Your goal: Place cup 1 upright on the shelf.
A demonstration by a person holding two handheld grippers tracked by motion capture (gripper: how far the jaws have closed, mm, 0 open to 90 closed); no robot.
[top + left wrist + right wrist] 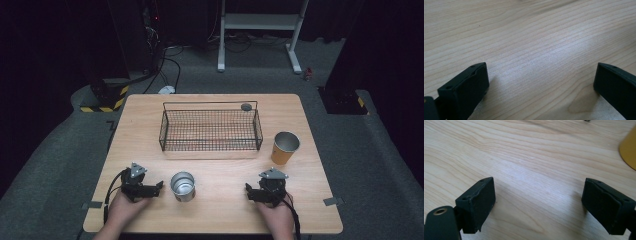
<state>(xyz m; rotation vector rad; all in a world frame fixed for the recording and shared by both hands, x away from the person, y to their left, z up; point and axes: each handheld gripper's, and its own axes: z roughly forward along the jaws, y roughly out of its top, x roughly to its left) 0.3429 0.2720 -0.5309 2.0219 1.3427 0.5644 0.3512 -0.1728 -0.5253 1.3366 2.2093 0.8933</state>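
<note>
While both tools rested on the counter point(150, 125) near its front edge, nothing had been picked up. The left tool point(159, 186) stood wide open and empty, just beside the steel cup point(182, 186), which stood upright. The right tool point(247, 190) also gaped empty; the orange cup point(285, 147) stood near the right edge, the basket point(210, 131) behind. Probably the next move was closing on the steel cup's wall. A dark disc point(246, 106) at the basket's far corner was too small to identify.
</note>
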